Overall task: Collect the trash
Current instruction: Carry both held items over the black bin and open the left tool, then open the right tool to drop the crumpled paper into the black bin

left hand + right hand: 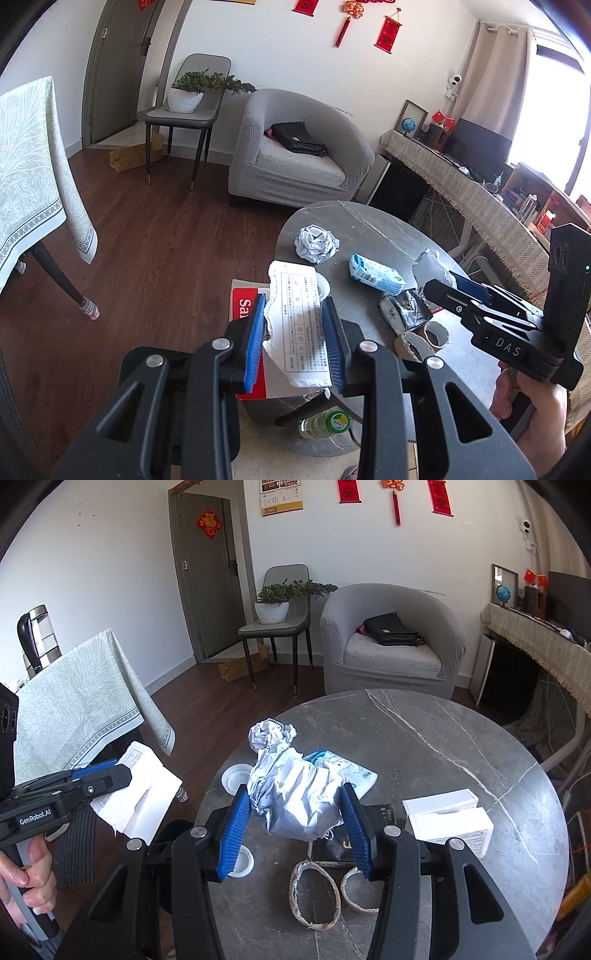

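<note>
My left gripper (295, 336) is shut on a torn printed paper sheet (299, 325) and holds it above the left edge of the round grey marble table (369, 221). The sheet also shows in the right wrist view (144, 794). My right gripper (295, 819) is shut on a crumpled white paper wad (299, 801), held above the table. Still on the table lie a crumpled paper ball (317, 243), a blue-and-white carton (375, 275), a dark wrapper (406, 312), cardboard tube rings (317, 897), white caps (236, 775) and a white box (447, 819).
A red-and-white bag or box (245, 314) stands on the floor under my left gripper. A green bottle (325, 424) lies below the table. A grey armchair (295, 147) is behind, a cloth-covered table (33, 177) at left, a long desk (480, 199) at right.
</note>
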`<state>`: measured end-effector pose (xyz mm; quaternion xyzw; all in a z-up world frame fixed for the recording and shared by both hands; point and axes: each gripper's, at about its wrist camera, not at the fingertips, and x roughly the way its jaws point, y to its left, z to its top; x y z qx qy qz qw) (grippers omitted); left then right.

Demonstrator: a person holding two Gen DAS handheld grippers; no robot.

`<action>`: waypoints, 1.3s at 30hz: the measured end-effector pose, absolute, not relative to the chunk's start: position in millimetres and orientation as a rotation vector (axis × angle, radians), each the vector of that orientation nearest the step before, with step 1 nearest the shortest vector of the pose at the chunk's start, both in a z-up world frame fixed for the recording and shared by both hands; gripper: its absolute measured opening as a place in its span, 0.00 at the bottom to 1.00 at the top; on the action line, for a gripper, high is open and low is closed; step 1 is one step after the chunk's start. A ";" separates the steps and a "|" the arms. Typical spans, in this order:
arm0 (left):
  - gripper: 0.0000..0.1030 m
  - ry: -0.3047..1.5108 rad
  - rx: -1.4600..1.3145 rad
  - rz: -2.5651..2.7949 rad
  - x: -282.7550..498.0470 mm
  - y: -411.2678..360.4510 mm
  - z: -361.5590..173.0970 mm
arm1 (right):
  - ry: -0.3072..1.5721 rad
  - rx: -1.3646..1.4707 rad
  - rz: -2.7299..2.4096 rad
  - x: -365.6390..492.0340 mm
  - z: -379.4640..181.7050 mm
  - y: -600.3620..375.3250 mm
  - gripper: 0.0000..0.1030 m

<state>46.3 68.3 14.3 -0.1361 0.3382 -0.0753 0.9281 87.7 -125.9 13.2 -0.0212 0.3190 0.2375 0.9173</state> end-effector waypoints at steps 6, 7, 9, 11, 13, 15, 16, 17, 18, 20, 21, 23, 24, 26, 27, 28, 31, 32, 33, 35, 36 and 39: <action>0.32 0.747 -0.239 -0.084 39.9 94.1 -11.3 | 0.669 -0.059 0.590 77.1 12.9 -86.1 0.48; 0.32 0.761 -0.232 -0.071 39.0 98.4 -17.6 | 0.675 -0.062 0.602 75.8 11.2 -79.7 0.48; 0.32 0.782 -0.218 -0.054 36.9 107.7 -31.7 | 0.691 -0.061 0.629 73.2 6.6 -68.4 0.48; 0.32 0.818 -0.196 -0.015 35.3 118.7 -50.4 | 0.707 -0.063 0.649 71.9 1.8 -57.5 0.48; 0.32 0.854 -0.210 -0.004 33.5 129.7 -64.9 | 0.727 -0.071 0.666 71.0 -5.2 -46.5 0.49; 0.32 0.872 -0.178 0.008 30.7 135.1 -75.2 | 0.747 -0.074 0.685 70.0 -10.2 -36.1 0.49; 0.32 0.881 -0.160 0.018 29.1 137.1 -80.5 | 0.753 -0.078 0.693 68.4 -12.4 -32.5 0.49; 0.32 0.894 -0.156 0.024 28.0 140.2 -86.1 | 0.756 -0.086 0.698 67.6 -13.8 -27.3 0.49; 0.32 0.906 -0.163 0.026 26.9 143.9 -91.5 | 0.760 -0.091 0.705 66.2 -14.5 -23.1 0.49; 0.32 0.933 -0.176 0.030 25.9 150.7 -102.6 | 0.767 -0.097 0.719 64.3 -16.4 -15.6 0.49; 0.32 0.949 -0.183 0.028 26.7 153.5 -108.7 | 0.770 -0.104 0.725 63.5 -17.4 -11.3 0.49; 0.32 0.976 -0.194 0.033 26.9 158.9 -120.9 | 0.778 -0.113 0.738 61.6 -20.0 -2.9 0.49; 0.32 0.991 -0.202 0.034 27.0 160.7 -126.7 | 0.783 -0.120 0.744 61.0 -21.7 1.4 0.49; 0.32 1.015 -0.209 0.035 28.0 162.7 -134.9 | 0.795 -0.135 0.750 59.2 -26.5 11.2 0.49; 0.32 1.023 -0.203 0.035 28.1 162.7 -137.4 | 0.800 -0.142 0.753 58.7 -28.7 15.1 0.49; 0.32 1.031 -0.197 0.033 27.2 162.3 -140.1 | 0.806 -0.148 0.755 58.5 -30.8 18.7 0.49; 0.33 1.056 -0.195 0.030 26.9 163.9 -148.3 | 0.821 -0.157 0.761 59.4 -36.6 25.7 0.49; 0.33 1.057 -0.193 0.032 25.8 164.9 -149.3 | 0.824 -0.159 0.760 59.9 -38.2 27.6 0.49; 0.35 1.054 -0.192 0.032 25.4 166.1 -149.8 | 0.828 -0.161 0.759 60.6 -39.6 29.6 0.49; 0.47 1.045 -0.191 0.038 24.1 168.2 -147.7 | 0.834 -0.164 0.756 62.2 -42.7 31.4 0.49; 0.50 1.034 -0.194 0.042 23.1 169.5 -147.3 | 0.836 -0.166 0.756 62.1 -45.0 30.7 0.49; 0.50 1.015 -0.208 0.049 23.1 173.4 -140.9 | 0.856 -0.173 0.753 64.6 -53.5 34.9 0.49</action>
